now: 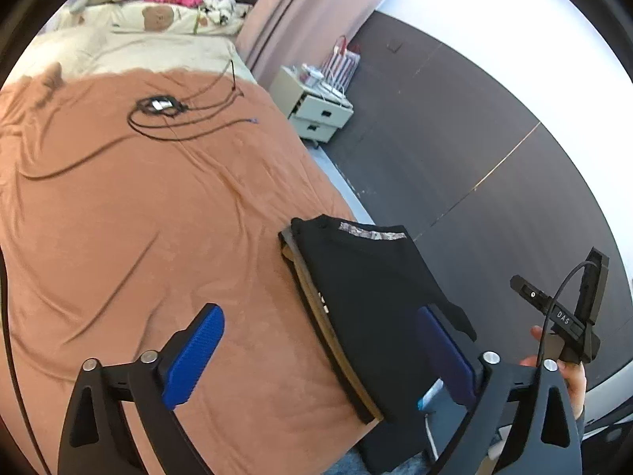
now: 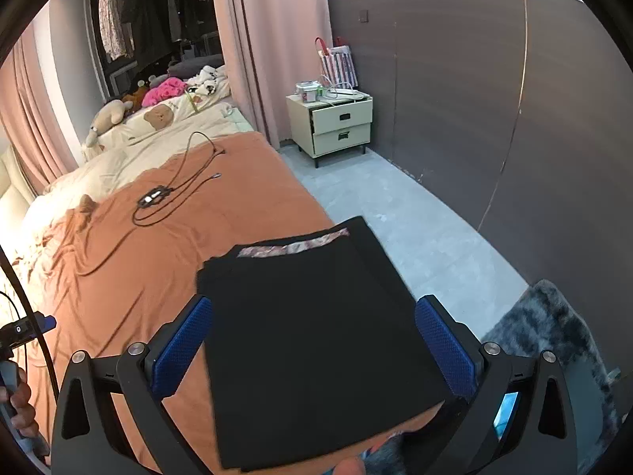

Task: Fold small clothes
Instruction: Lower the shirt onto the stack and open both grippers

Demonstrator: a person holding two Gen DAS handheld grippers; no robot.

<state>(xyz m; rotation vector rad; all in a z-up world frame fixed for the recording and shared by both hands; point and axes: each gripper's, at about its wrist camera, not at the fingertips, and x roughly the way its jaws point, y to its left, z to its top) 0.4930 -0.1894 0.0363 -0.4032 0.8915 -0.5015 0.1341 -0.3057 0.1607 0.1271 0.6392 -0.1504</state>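
Orange-brown blanket [image 2: 118, 277] covers the near half of the bed, with a cream quilt [image 2: 130, 158] beyond it toward the far end, where soft toys and a pink heap are too small to make out clearly. On the blanket's middle lies a small dark device with loose black cables [image 2: 158, 198]; what the device is cannot be told. The left gripper [image 1: 316, 356] is spread wide and grips nothing: its left blue pad [image 1: 194, 356] hangs over bare blanket, while its right pad is partly hidden behind the black cloth. The folded black garment [image 2: 316, 336] lies at the near right edge of the bed, its far end showing a strip of patterned pink-grey band. In the left wrist view it tops a stack whose lower layers show only as thin tan and dark edges [image 1: 328, 324], so what they are stays unclear. The right gripper [image 2: 312, 348] is also spread wide, its pads on either side of the garment; whether they touch it cannot be judged. Right of the bed stands a cream bedside cabinet [image 2: 340, 126] against a dark wall, and a grey fluffy rug [image 2: 554, 336] is cut off at the frame's edge.
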